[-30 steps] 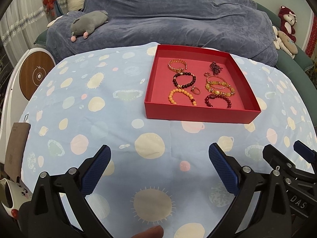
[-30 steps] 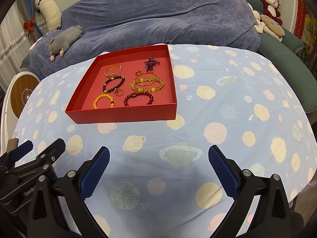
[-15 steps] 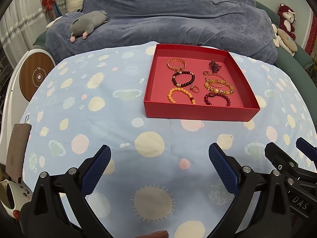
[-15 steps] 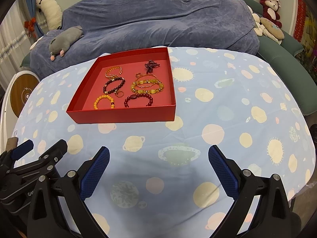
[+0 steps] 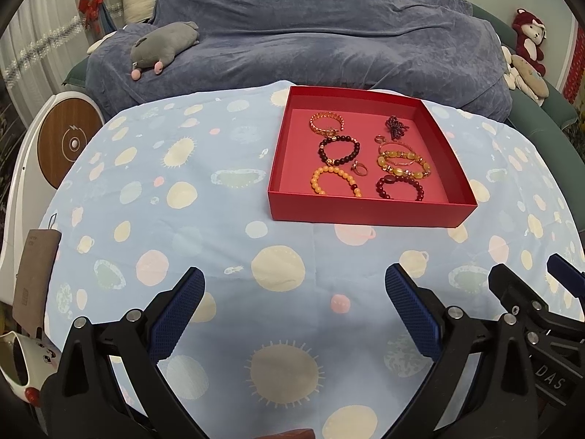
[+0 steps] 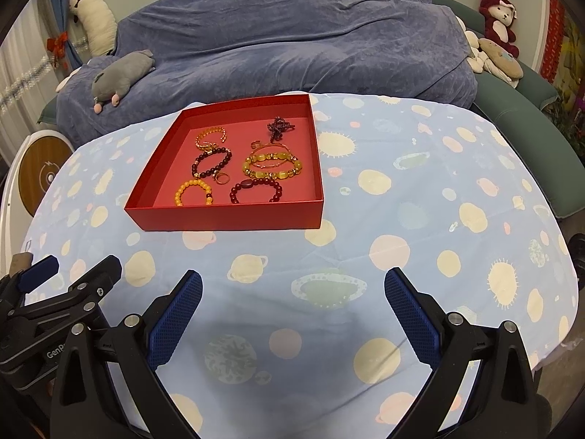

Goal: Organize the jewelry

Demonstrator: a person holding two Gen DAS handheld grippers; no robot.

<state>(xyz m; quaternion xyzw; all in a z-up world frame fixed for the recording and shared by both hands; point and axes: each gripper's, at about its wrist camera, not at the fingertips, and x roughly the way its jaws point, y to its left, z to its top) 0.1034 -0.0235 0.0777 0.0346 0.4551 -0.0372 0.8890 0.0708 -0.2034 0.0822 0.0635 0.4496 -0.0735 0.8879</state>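
Having drawn both the left gripper [image 5: 294,287] and right gripper [image 6: 292,287] back, jaws apart and empty, we judge the jewelry in the red box [image 5: 369,214] sorted.

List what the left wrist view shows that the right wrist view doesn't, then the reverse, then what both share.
Only the left wrist view: a white panda-face mug at the lower left and a brown card at the table's left edge.

Only the right wrist view: the tablecloth's right edge dropping off, and flowers at far right.

Both: the red tray of bracelets, the grey plush, the red plush, and both grippers open, left gripper and right gripper.
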